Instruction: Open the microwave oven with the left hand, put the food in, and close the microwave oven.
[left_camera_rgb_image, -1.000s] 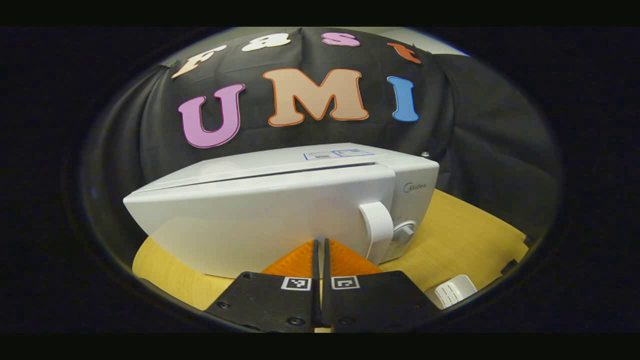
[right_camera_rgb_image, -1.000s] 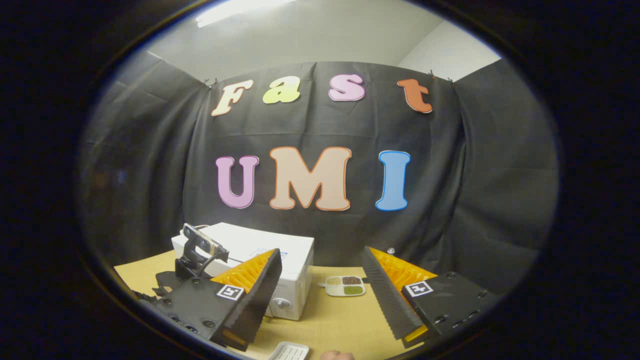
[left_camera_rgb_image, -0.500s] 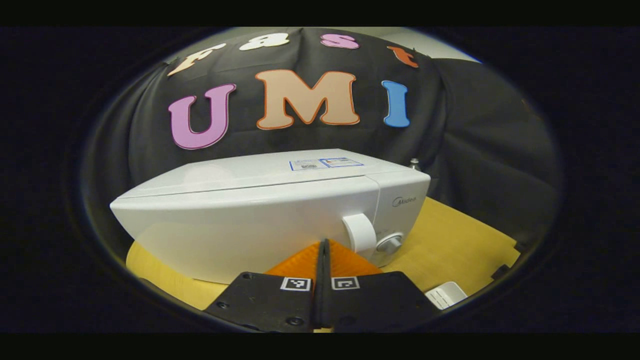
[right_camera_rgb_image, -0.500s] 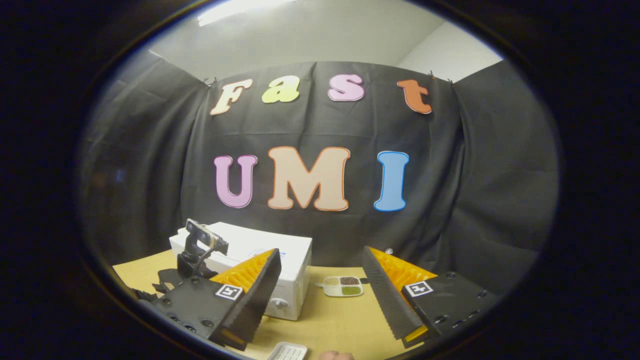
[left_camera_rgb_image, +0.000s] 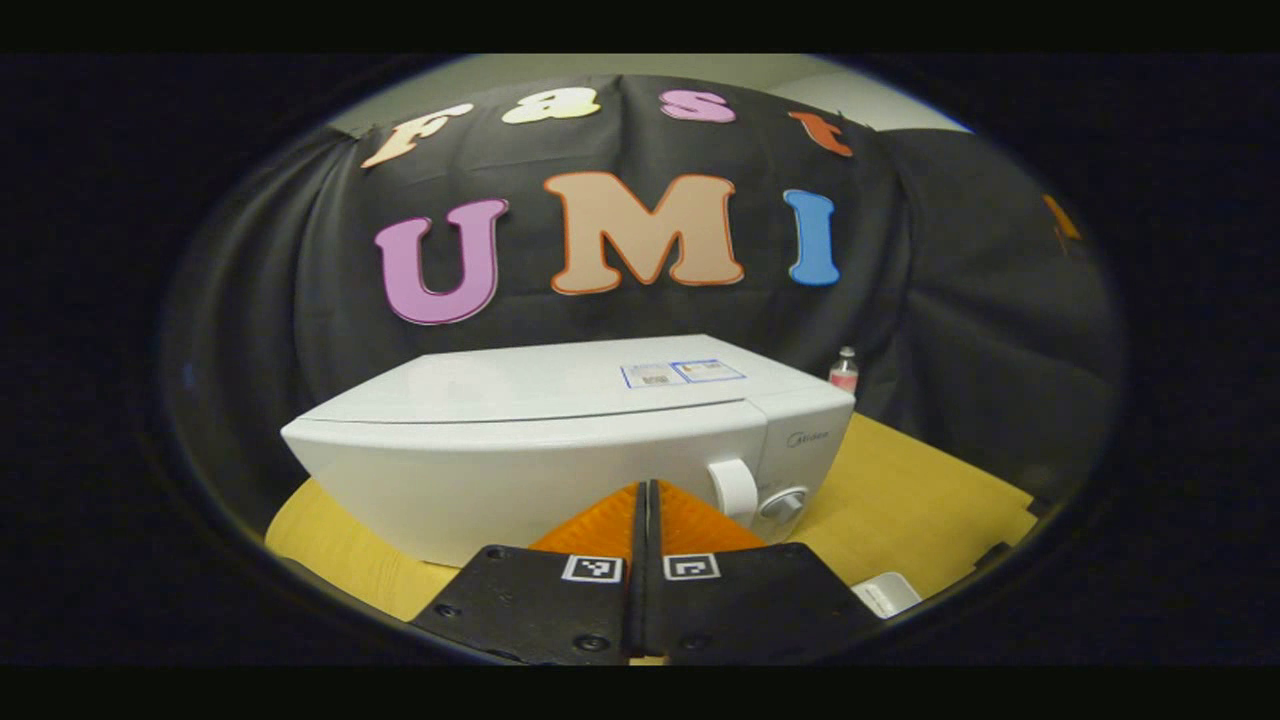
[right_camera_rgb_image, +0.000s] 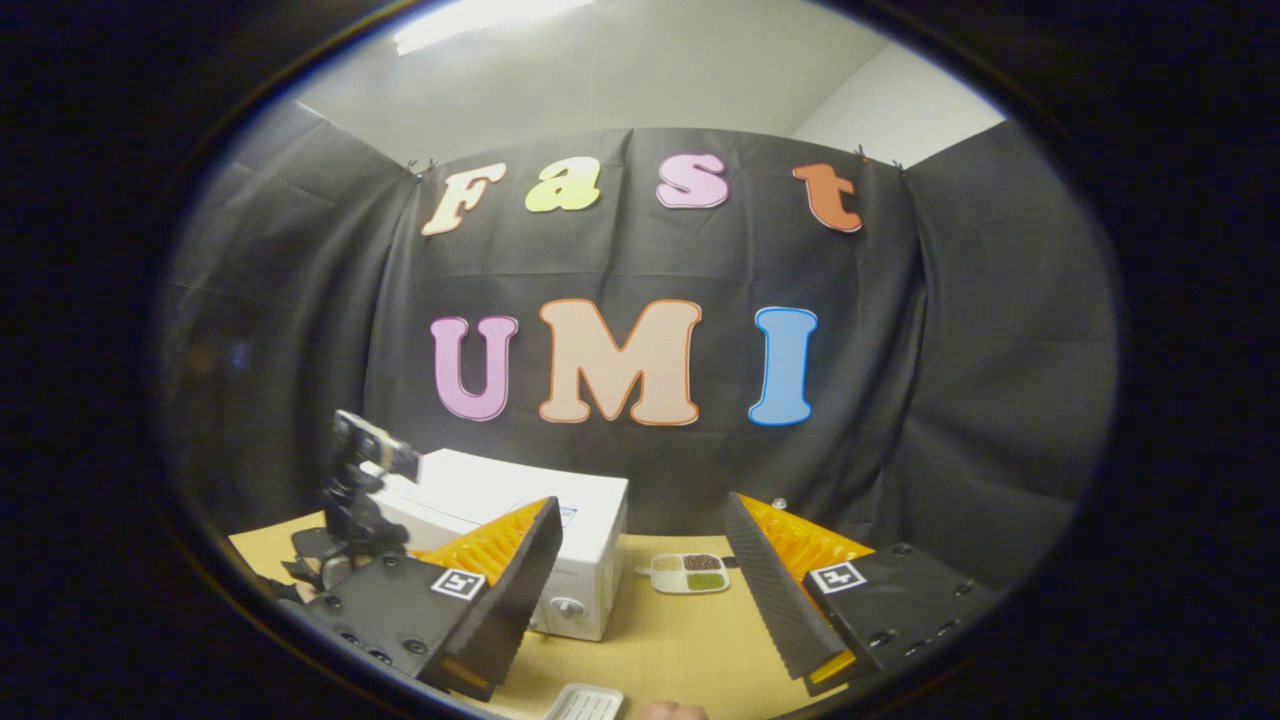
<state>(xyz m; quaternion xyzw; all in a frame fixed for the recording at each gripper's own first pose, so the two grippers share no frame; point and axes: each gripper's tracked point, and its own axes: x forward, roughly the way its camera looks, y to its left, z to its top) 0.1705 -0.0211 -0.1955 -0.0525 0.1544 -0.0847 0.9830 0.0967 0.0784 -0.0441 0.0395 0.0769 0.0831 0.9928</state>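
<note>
On the wooden table (left_camera_rgb_image: 930, 490), left gripper (left_camera_rgb_image: 646, 500) has fingers pressed together, gripping nothing, just short of the white microwave oven (left_camera_rgb_image: 560, 450), whose door sits flush. Right gripper (right_camera_rgb_image: 640, 560) stands wide apart, empty. Beyond it, food tray (right_camera_rgb_image: 690, 572) rests beside the oven.

The divided tray's (right_camera_rgb_image: 688, 573) contents are too small to tell, and a white ridged object (right_camera_rgb_image: 582, 703) is cut off at the edge.

A wooden table (right_camera_rgb_image: 660, 640) fills the booth floor. Near its back edge sits a small 4-compartment dish (right_camera_rgb_image: 689, 573) of grains. A white ribbed tray (right_camera_rgb_image: 583, 703) lies at the front edge. A small bottle (left_camera_rgb_image: 845, 368) stands by the black cloth wall (right_camera_rgb_image: 950, 380).
</note>
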